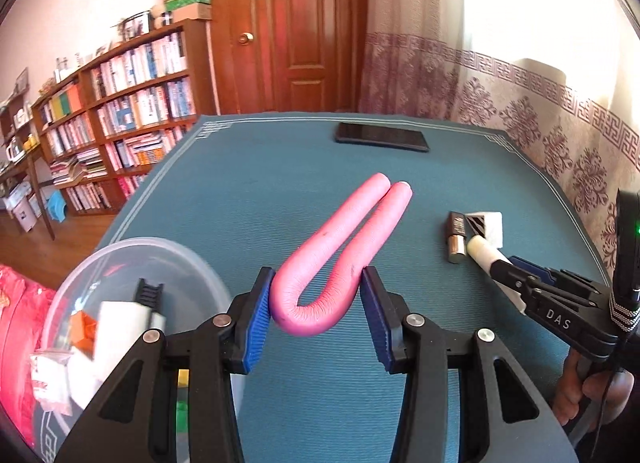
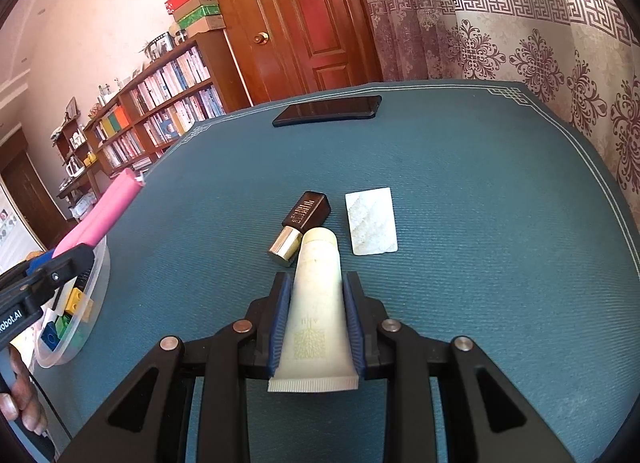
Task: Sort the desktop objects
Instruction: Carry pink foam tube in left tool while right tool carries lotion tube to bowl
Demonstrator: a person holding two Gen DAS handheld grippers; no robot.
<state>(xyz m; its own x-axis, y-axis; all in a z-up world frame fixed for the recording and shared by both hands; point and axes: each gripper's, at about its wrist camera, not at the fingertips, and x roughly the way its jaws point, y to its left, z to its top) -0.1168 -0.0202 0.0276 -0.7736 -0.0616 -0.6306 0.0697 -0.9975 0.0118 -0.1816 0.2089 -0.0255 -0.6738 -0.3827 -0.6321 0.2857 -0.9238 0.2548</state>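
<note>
My left gripper is shut on the bent end of a pink U-shaped foam tube, held over the teal table mat. The tube also shows at the left of the right wrist view. My right gripper is shut on a cream squeeze tube, which also shows in the left wrist view. A brown and gold lipstick and a white patterned card lie just beyond the cream tube.
A clear plastic bowl at the left holds toy bricks, a black comb and white packets; it also shows in the right wrist view. A black phone lies at the table's far edge. A bookshelf, door and curtain stand behind.
</note>
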